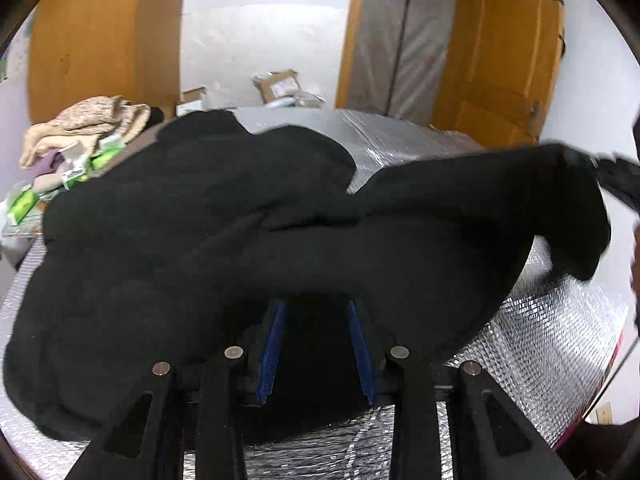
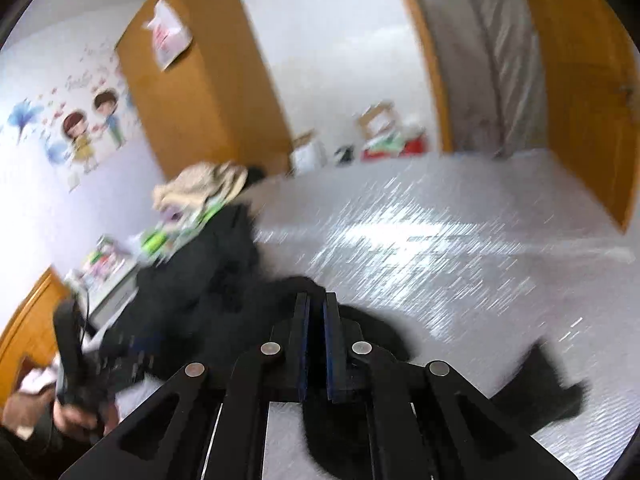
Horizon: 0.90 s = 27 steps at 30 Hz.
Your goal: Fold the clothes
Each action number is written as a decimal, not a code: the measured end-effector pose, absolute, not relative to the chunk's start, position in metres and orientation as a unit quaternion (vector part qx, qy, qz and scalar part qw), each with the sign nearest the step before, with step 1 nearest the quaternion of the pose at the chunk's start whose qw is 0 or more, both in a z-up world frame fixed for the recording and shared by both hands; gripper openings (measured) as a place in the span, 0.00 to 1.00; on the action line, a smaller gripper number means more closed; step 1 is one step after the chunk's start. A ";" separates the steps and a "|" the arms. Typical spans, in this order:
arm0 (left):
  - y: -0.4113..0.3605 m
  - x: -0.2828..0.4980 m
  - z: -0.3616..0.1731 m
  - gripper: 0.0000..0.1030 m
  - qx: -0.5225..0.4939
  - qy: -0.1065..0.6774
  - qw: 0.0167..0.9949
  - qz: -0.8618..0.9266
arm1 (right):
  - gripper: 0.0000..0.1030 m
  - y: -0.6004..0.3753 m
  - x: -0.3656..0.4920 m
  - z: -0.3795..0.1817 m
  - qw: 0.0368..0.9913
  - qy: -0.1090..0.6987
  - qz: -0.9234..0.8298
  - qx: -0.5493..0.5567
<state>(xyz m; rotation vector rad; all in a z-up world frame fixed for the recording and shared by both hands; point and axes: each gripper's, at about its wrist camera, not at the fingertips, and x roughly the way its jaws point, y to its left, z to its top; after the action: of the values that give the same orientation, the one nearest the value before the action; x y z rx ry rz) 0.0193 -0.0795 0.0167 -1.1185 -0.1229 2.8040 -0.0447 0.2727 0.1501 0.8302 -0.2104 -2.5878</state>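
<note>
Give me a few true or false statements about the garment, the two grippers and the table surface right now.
1. The garment is black. True.
2. The left gripper is shut tight. False: its blue pads stand apart.
3. The right gripper has its fingers nearly closed, pinching black fabric. True.
4. The table is bare wood. False: it has a silvery reflective cover.
5. A beige clothes pile sits at the table's far edge. True.

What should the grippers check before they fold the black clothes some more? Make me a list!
1. Left gripper fingers apart over the black garment: ok.
2. Right gripper pinching fabric: ok, fingers nearly together on it.
3. Garment lying flat: not ok, bunched.
4. Silver table cover has bare space to the right: ok.
5. Beige clothes pile away from the garment: cannot tell, edges look close.
</note>
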 end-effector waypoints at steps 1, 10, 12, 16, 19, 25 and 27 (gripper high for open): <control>-0.076 0.018 0.015 0.32 -0.372 -0.037 0.064 0.925 | 0.06 0.281 -0.052 0.152 0.181 -0.077 -0.935 0.294; -0.058 0.018 0.020 0.32 -0.362 -0.007 0.066 0.930 | 0.31 0.341 -0.072 0.136 0.068 -0.113 -0.939 0.318; -0.054 0.018 0.026 0.32 -0.351 -0.002 0.068 0.934 | 0.31 0.350 -0.064 0.137 0.069 -0.114 -0.940 0.315; -0.047 0.013 0.021 0.32 -0.357 0.001 0.076 0.931 | 0.33 0.365 -0.045 0.136 0.079 -0.115 -0.940 0.312; -0.042 0.010 0.018 0.32 -0.361 0.003 0.081 0.929 | 0.33 0.369 -0.024 0.133 0.107 -0.097 -0.939 0.313; -0.037 0.010 0.013 0.32 -0.368 0.008 0.088 0.926 | 0.39 0.339 0.005 0.128 0.219 0.002 -0.918 0.329; -0.038 0.008 0.011 0.32 -0.371 0.010 0.087 0.924 | 0.39 0.323 0.006 0.122 0.233 0.040 -0.910 0.340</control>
<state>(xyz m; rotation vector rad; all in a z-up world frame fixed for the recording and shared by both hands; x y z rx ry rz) 0.0084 -0.0383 0.0113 -1.1061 0.0287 2.7527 0.0062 0.3234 0.1217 0.9330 0.1091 -2.5002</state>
